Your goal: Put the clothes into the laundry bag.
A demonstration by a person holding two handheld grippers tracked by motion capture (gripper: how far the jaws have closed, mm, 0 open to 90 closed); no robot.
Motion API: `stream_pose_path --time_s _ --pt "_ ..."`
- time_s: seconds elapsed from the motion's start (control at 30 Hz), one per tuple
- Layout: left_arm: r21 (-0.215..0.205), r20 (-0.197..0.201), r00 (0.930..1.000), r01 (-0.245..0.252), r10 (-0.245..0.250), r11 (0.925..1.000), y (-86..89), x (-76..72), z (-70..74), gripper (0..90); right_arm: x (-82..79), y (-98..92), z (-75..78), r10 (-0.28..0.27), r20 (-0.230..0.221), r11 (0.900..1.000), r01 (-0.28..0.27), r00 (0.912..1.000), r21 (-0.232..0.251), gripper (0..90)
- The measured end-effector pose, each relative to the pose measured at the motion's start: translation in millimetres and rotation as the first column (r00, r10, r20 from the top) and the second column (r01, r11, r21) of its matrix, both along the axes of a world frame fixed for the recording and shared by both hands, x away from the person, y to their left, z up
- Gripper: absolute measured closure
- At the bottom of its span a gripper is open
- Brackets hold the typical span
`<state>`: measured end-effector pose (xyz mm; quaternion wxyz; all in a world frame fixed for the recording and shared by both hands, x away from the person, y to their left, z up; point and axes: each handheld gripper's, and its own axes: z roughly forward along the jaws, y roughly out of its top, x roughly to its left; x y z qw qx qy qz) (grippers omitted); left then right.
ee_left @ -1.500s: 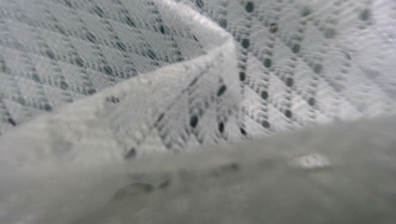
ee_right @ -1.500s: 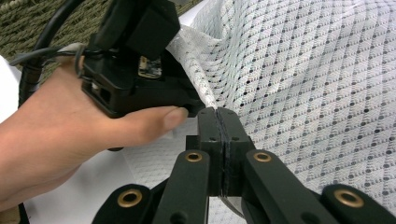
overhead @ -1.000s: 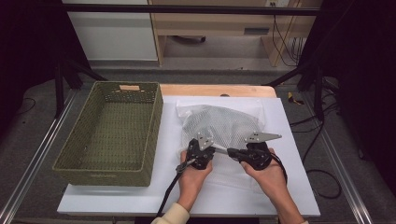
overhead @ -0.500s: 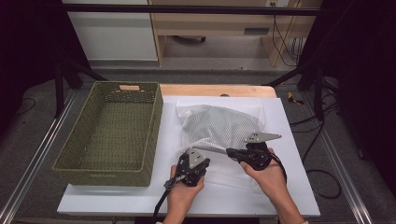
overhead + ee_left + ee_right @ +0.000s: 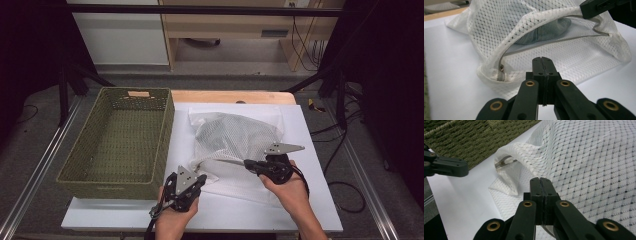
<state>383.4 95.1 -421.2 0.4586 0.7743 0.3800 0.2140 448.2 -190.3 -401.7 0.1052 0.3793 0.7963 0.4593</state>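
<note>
A white mesh bag [image 5: 235,137] lies on the white board [image 5: 305,150], its zip mouth gaping toward me. A grey-blue garment [image 5: 544,33] shows inside the mouth. My right gripper [image 5: 248,164] is shut on the mouth's upper edge [image 5: 576,11] and holds it lifted; in the right gripper view the mesh bag [image 5: 584,165] runs up to the shut jaws of the right gripper [image 5: 540,180]. The zip slider [image 5: 502,67] sits at the left end of the opening. My left gripper [image 5: 200,179] hovers just short of the bag's near left corner; its jaws are shut, as the left gripper [image 5: 543,60] shows, with nothing between them.
A green woven basket [image 5: 107,182] stands left of the board, its long side close to the bag. A wooden strip [image 5: 230,96] borders the board's far edge. Metal frame rails run along both sides of the table.
My left gripper has drawn back from the bag's mouth, leftward and toward the board's near edge, rising a little. The right gripper has kept still on the bag's edge.
</note>
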Motion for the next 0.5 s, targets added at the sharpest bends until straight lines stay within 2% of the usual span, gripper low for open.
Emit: stream_pose_path --time_s 0.07,0.2,0.37,0.5 --pt "-0.010 0.014 0.9998 -0.011 0.011 0.9999 4.8 -7.1 2.1 90.0 -1.0 1.2 -0.3 0.001 -0.001 1.000 -0.001 1.0000 -0.004 89.9" --pt "-0.002 0.037 0.9989 -0.027 0.027 0.9996 10.1 -13.5 6.7 89.7 -2.6 2.4 -1.2 0.006 0.001 1.000 -0.006 1.0000 -0.011 89.9" --pt "-0.002 0.046 0.9976 -0.052 0.052 0.9987 13.7 -15.1 6.4 82.6 -3.3 3.7 -1.7 0.005 0.004 1.000 -0.004 1.0000 -0.014 89.9" --pt "-0.002 0.039 0.9964 -0.075 0.075 0.9972 12.3 -12.9 -1.0 74.6 -1.6 2.9 -3.6 0.010 -0.002 1.000 -0.010 1.0000 -0.015 89.9"
